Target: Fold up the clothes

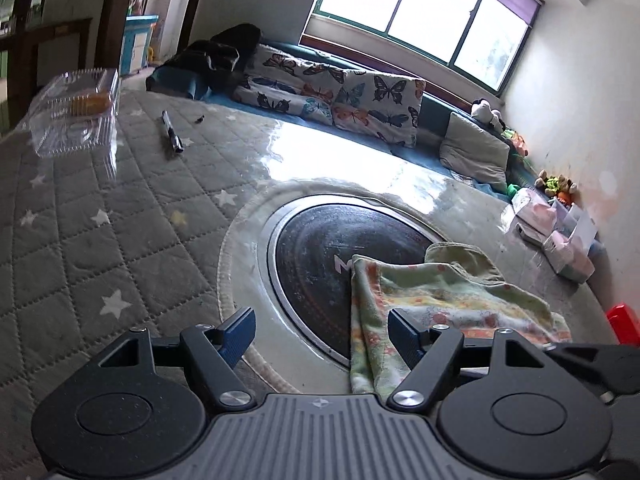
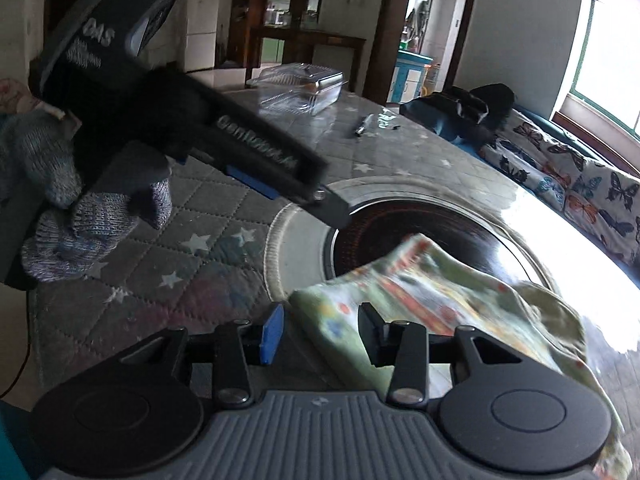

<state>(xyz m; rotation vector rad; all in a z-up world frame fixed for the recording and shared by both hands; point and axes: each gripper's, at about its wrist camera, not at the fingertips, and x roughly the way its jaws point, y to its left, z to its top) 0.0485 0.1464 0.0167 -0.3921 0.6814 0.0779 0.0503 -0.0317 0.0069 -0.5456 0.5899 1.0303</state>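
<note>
A green floral cloth [image 1: 444, 292] lies loosely folded on the table, partly over a black round hob [image 1: 312, 256]. My left gripper [image 1: 322, 330] stands open wide just before the cloth's left edge, its right finger [image 1: 404, 336] over the fabric and its pads pressing on nothing. In the right wrist view the cloth [image 2: 432, 292] is blurred, and its near corner lies between the fingers of my right gripper [image 2: 320, 330]. That gripper's jaws are apart and not pinching it. The left gripper [image 2: 316, 196], held by a hand in a grey knit glove [image 2: 80, 216], reaches in from the upper left.
The table has a grey quilted cover with stars [image 1: 100, 220]. A clear plastic box [image 1: 76, 112] and a pen [image 1: 172, 136] lie at its far side. Butterfly cushions [image 1: 340, 92] line the window bench. Small boxes [image 1: 560, 240] and a red object [image 1: 624, 320] sit at the right.
</note>
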